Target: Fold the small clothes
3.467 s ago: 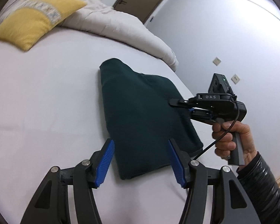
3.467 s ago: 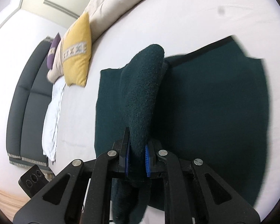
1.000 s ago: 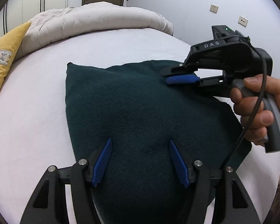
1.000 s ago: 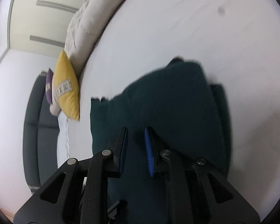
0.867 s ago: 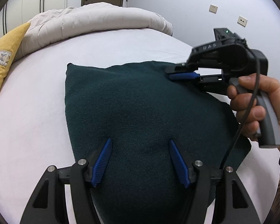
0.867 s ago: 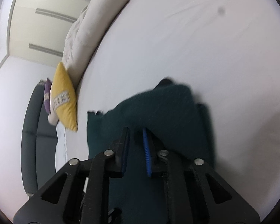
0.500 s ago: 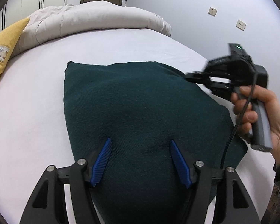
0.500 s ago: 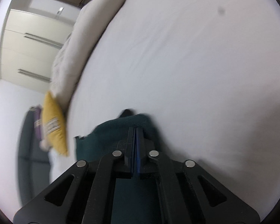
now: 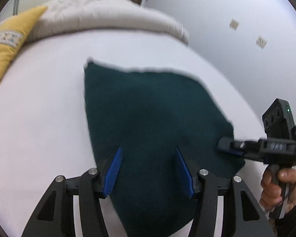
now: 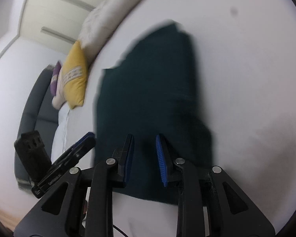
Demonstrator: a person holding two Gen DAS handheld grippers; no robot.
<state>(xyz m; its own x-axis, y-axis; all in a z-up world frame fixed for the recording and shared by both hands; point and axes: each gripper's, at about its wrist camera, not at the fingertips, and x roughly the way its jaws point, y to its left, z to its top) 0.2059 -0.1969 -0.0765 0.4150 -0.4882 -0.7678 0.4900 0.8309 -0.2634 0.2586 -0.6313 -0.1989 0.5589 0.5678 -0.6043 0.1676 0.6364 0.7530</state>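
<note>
I count one dark green garment (image 9: 148,114) on the bed (image 9: 39,118), one yellow cushion (image 9: 6,45), one purple cushion (image 10: 56,77), one pale duvet (image 9: 108,17), two wall sockets (image 9: 260,41), and my two grippers (image 9: 148,169).

Bare white sheet (image 9: 39,122) left & far of garment (image 9: 148,108), yellow pillow (image 9: 6,45) + duvet (image 9: 108,17) crowd far edge
</note>
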